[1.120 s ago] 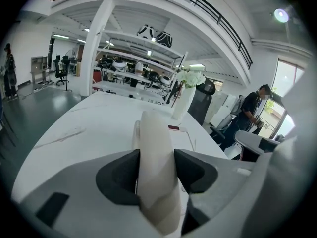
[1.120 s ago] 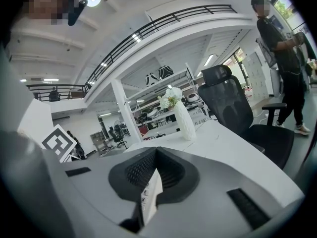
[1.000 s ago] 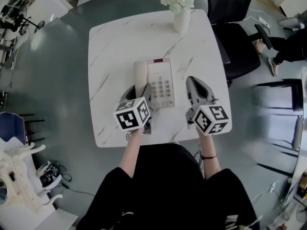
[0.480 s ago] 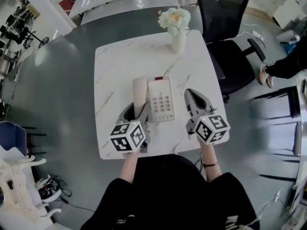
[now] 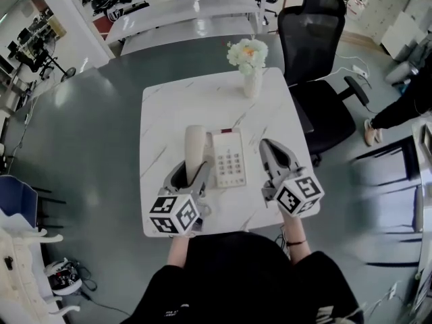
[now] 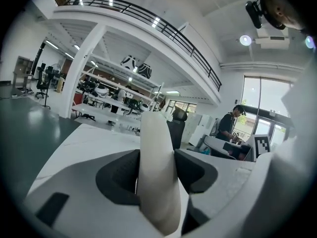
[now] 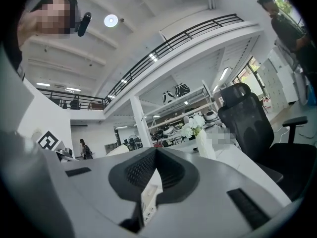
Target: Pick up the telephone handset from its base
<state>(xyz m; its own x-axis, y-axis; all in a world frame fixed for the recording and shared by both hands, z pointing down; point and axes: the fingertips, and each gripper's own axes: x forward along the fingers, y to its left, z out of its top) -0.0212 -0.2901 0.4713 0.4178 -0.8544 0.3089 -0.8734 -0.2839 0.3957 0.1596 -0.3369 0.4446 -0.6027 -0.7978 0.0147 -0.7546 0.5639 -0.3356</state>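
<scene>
1. Left gripper view: handset sits clamped between the left gripper jaws, long axis running straight ahead beyond the fingers.
2. Base lies just right of them; right gripper, closed and empty, is farther off.

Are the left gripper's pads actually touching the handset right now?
Touching. In the left gripper view, the left gripper clamps the handset, both pads pressed against its sides, no gap.
</scene>
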